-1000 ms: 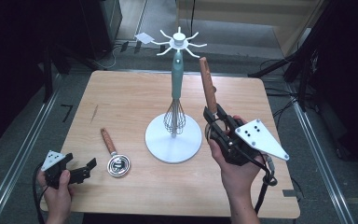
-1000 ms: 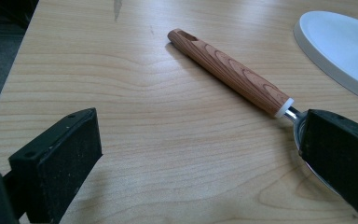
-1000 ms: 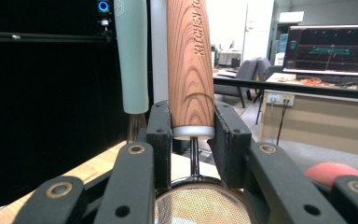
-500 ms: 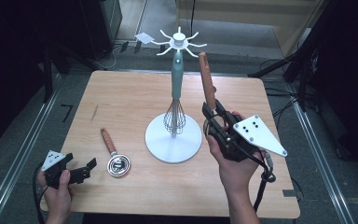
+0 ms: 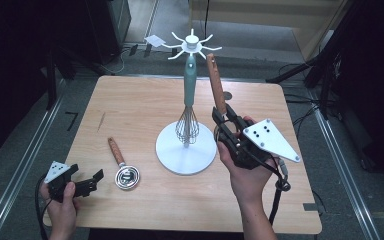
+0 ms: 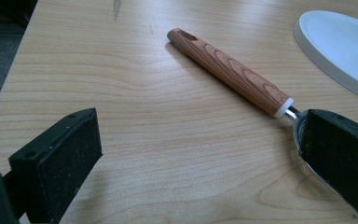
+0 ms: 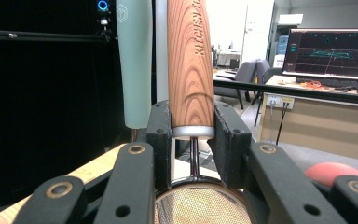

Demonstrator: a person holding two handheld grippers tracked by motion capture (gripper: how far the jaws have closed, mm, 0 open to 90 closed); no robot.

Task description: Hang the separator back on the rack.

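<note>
High view: whisk (image 5: 186, 126) hanging on rack (image 5: 186, 150).

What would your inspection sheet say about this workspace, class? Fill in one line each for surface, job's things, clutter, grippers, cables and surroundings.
Surface: wooden table, bare in most places.
Job's things: wooden-handled strainer held upright beside the white utensil stand; teal-handled whisk hanging on the stand; wooden-handled measuring spoon lying flat on the table.
Clutter: nothing seen.
Grippers: right gripper shut on the strainer's handle; left gripper open, low over the table, one jaw over the spoon's bowl.
Cables: one trails from each gripper; more lie on the floor.
Surroundings: monitor and chairs behind.
</note>
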